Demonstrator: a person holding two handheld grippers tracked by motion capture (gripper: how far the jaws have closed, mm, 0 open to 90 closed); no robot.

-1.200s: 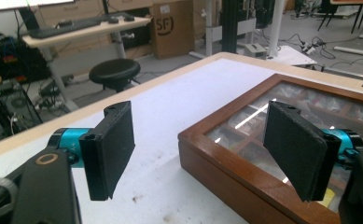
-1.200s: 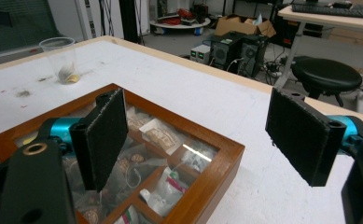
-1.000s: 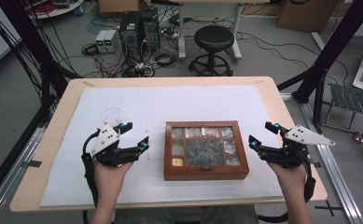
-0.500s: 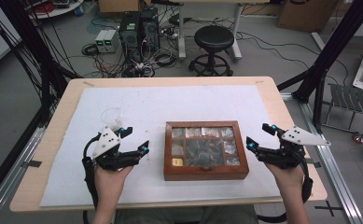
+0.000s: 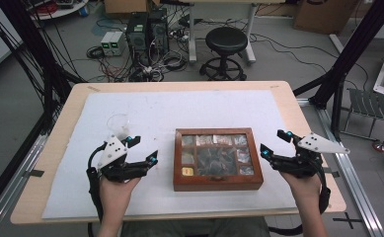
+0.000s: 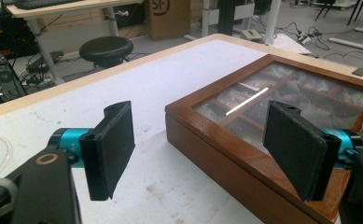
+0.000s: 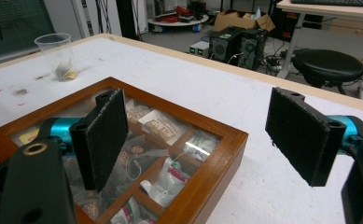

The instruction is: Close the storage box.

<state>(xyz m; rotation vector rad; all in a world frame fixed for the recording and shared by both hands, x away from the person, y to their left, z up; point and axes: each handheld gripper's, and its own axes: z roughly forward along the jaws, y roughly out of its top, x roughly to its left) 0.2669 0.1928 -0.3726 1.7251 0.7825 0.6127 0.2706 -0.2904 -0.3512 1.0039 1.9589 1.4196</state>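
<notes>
A brown wooden box with a glass top lies in the middle of the white mat, several compartments of tea bags showing through the glass. My left gripper is open just left of the box, nothing between its pads. In the left gripper view the box's corner lies under the right jaw of the open gripper. My right gripper is open just right of the box. In the right gripper view its left jaw hangs over the box, and the gripper holds nothing.
A clear plastic cup with something small and pale inside stands on the mat behind my left gripper. A black stool, computer towers and cables are on the floor beyond the table's far edge.
The left gripper has drifted a little toward the table's front edge and the box. The right gripper has hardly moved. Both stay open.
</notes>
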